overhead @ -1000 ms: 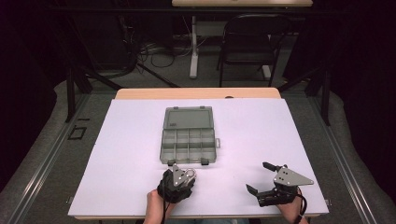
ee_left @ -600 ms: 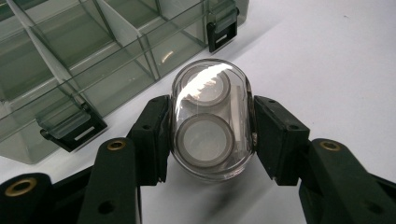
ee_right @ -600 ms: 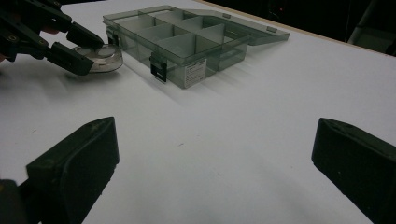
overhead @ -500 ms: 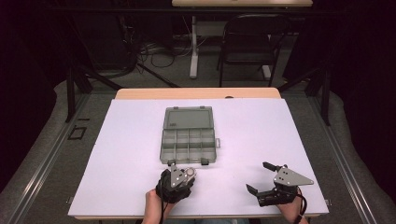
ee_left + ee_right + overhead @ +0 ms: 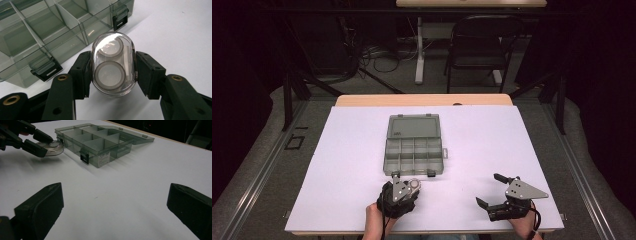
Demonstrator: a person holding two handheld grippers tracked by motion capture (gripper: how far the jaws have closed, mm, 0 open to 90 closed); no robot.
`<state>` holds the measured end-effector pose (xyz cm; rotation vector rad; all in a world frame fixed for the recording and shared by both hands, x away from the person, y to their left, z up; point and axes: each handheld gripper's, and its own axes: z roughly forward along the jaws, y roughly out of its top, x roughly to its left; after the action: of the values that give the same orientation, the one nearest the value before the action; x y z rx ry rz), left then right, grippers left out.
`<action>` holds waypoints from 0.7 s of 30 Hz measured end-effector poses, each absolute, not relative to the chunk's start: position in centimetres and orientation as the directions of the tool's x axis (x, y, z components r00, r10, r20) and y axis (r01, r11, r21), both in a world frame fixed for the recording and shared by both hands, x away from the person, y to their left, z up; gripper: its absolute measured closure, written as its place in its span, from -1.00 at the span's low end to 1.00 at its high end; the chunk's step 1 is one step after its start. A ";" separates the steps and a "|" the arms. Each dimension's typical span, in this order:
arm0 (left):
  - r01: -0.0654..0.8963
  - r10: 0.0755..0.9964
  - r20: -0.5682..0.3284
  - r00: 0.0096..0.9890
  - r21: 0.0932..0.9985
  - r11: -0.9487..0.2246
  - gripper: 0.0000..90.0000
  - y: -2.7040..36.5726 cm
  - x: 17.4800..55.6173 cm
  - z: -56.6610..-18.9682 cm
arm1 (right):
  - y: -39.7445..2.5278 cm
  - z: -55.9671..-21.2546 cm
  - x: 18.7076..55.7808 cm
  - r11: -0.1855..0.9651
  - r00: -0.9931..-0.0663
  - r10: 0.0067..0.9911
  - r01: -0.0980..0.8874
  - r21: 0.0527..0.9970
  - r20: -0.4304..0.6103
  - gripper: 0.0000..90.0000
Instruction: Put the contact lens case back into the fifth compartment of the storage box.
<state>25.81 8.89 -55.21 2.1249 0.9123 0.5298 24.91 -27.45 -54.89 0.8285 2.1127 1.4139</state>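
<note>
A: High view first. What could go wrong from here?

B: The left gripper (image 5: 404,186) sits just in front of the open organizer box (image 5: 414,146), near its front edge on the white table (image 5: 347,165). It carries a small clear capsule (image 5: 413,185). In my judgement the risk is the front wall: if the capsule comes in too low it could knock the rim or push the light box backwards.

A: And the right gripper (image 5: 493,192)?

B: Well apart, near the table's front right corner, jaws spread wide with nothing between them. It isn't steadying the box, which is why a shove might slide it.

A: Left gripper view?

B: The jaws are clamped on the clear capsule (image 5: 113,63), one pad (image 5: 81,75) on each long side. Two round discs sit inside it. The shell is smooth and rounded, so I'd guess it could twist or squirt out if the squeeze eases. The box's compartments (image 5: 50,27) lie just ahead, a black latch (image 5: 46,68) close to the left jaw; that latch could snag.

A: Right gripper view?

B: Its own jaws stand far apart at the bottom corners, touching nothing. Farther off, the left gripper (image 5: 41,143) holds the capsule (image 5: 52,147) just beside the box's (image 5: 100,142) near corner, above the table. The lid lies flat open behind.
</note>
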 end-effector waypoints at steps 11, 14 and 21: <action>0.426 0.752 0.089 0.653 0.778 -0.462 0.09 9.4 25.6 -55.0 | -27.5 -54.9 24.9 0.283 -0.711 0.702 0.223 0.933 -0.042 -0.99; 0.428 0.752 0.089 0.653 0.776 -0.463 0.09 9.5 25.5 -55.0 | -27.5 -54.9 24.9 0.283 -0.711 0.702 0.226 0.932 -0.041 -0.99; 0.420 0.750 0.090 0.655 0.782 -0.461 0.09 9.8 25.4 -54.9 | -27.5 -54.9 24.9 0.280 -0.710 0.703 0.227 0.933 -0.039 -0.99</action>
<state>25.41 9.78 -54.92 2.1103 0.9039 0.5554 24.92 -27.54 -54.92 0.8351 2.1081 1.4232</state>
